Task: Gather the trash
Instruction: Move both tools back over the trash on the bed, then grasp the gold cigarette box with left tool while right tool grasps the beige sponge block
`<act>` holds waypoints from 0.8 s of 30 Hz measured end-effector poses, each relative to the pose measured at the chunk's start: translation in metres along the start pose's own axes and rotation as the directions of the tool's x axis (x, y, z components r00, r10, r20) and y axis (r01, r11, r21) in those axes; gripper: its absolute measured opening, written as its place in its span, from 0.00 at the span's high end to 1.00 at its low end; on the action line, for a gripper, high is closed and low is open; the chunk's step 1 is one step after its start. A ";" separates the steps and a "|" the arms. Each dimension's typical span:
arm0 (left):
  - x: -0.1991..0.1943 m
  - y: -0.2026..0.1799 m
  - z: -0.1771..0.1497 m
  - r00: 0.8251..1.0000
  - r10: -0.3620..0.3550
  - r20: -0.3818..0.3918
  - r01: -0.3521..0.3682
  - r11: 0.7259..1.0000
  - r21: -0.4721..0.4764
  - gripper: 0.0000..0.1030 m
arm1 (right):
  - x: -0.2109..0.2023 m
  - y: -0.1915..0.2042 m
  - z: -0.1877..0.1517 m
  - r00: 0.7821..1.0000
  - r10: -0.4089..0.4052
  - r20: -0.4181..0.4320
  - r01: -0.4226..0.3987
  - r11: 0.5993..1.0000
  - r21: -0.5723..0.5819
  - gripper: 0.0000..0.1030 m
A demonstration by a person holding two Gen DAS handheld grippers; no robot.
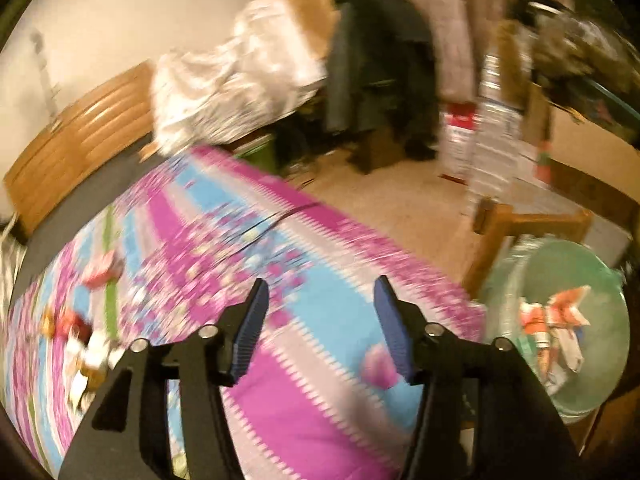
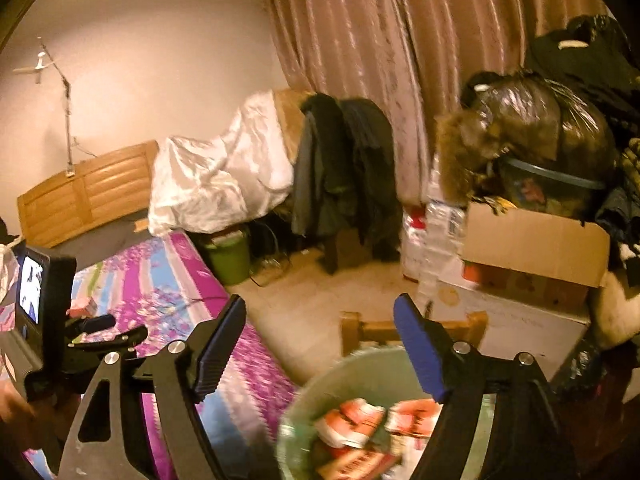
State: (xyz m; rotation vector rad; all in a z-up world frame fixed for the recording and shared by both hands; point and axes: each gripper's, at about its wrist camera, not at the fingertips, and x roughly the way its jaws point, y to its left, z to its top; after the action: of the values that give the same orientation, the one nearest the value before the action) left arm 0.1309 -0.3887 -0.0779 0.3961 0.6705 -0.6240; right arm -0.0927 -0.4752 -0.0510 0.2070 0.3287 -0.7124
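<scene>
Gaping empty, left fingers (image 1: 320,328) over bedspread (image 1: 224,216) wrappers (image 1: 86,340), right fingers (image 2: 320,344) parted, empty, above bin (image 2: 360,372).

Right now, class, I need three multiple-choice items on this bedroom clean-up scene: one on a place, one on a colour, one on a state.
1. Where are the red-and-white wrappers that have been collected?
A. on the floor
B. in the bin
C. on the chair

2. What colour is the bin?
A. pale green
B. black
C. orange

3. What does the right gripper hold?
A. a wrapper
B. a bottle
C. nothing

Key: 1 B, they lie inside its rim; 2 A, its wall is pale green; 3 C, the jaws stand apart with nothing between them.
</scene>
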 end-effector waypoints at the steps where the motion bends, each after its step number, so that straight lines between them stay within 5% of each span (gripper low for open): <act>1: 0.000 0.010 -0.004 1.000 0.014 -0.008 -0.014 1.000 -0.018 0.46 | 0.000 0.008 -0.002 1.000 0.009 0.002 -0.009 1.000 -0.008 0.22; 7: -0.010 0.083 -0.042 0.994 0.095 -0.056 -0.100 0.990 -0.099 0.44 | 0.017 0.074 -0.021 0.991 0.111 -0.080 -0.118 0.989 -0.086 0.19; 11: -0.024 0.138 -0.071 0.987 0.127 -0.095 -0.142 0.974 -0.178 0.44 | 0.036 0.125 -0.036 0.966 0.197 -0.168 -0.217 0.970 -0.113 0.19; 15: -0.042 0.210 -0.104 0.975 0.172 -0.142 -0.207 0.936 -0.286 0.44 | 0.052 0.188 -0.053 0.917 0.310 -0.252 -0.348 0.929 -0.124 0.19; 20: -0.055 0.287 -0.142 0.963 0.181 -0.201 -0.247 0.893 -0.377 0.44 | 0.063 0.290 -0.087 0.818 0.431 -0.381 -0.532 0.819 -0.217 0.19; 21: -0.053 0.304 -0.149 0.966 0.136 -0.220 -0.214 0.900 -0.380 0.44 | 0.063 0.315 -0.095 0.787 0.455 -0.416 -0.577 0.781 -0.237 0.19; 24: -0.041 0.343 -0.161 0.970 -0.006 -0.244 -0.092 0.918 -0.385 0.44 | 0.057 0.361 -0.109 0.744 0.479 -0.466 -0.640 0.711 -0.290 0.19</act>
State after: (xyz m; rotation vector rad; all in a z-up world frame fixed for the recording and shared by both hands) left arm 0.2554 -0.0306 -0.1178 0.1079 0.9963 -0.3859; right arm 0.1652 -0.2103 -0.1466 0.0000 0.7312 0.0468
